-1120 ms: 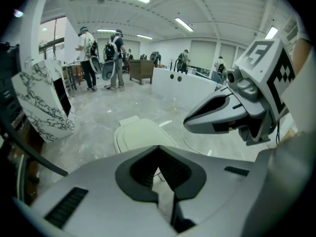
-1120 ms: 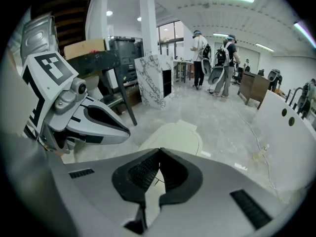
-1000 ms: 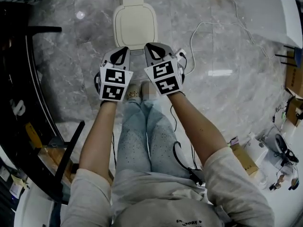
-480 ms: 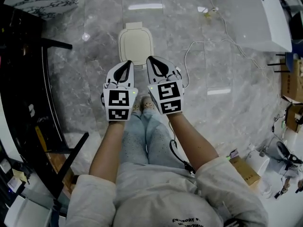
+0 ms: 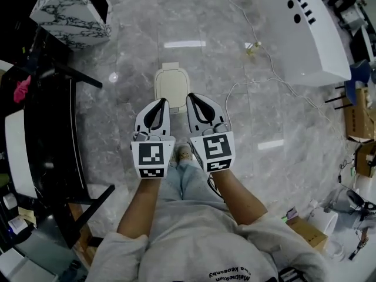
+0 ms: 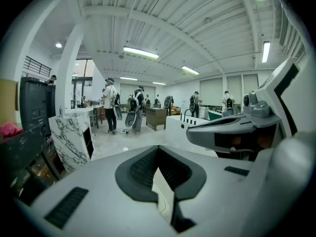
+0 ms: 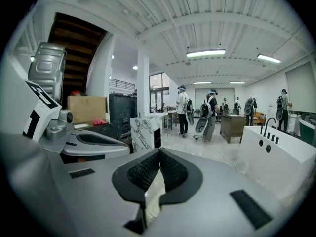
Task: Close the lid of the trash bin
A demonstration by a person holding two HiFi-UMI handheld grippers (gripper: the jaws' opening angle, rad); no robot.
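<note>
1. Head view
   - The left gripper (image 5: 163, 101) and right gripper (image 5: 191, 96) are held side by side, close together, and point away from the person.
   - Both sets of fingers (image 5: 167, 119) are pressed together and hold nothing.
   - The trash bin (image 5: 172, 82) stands on the floor (image 5: 264, 116), ahead of the fingertips and below them, apart from both.
   - It lines up roughly with the gap between the two grippers. The left tip sits slightly nearer in the picture.
   - The bin's long axis runs away from the person, with the hinge tab at the far end.
   - The lid (image 5: 172, 87) looks flat and down, so the closing is judged done. The contents are hidden under it.

2. Left gripper view
   - The left gripper (image 6: 158, 149) has its ribbed pads meeting at the tip with nothing between them.
   - The view runs out across the room and the bin is not in sight.
   - The right gripper (image 6: 232, 132) is just beside it, on the right.

3. Right gripper view
   - The right gripper (image 7: 159, 152) has its fingers closed tip to tip and empty.
   - The bin is not in this view either, so it is judged to lie below the line of sight.
   - The left gripper (image 7: 86, 142) is close by on the left.
</note>
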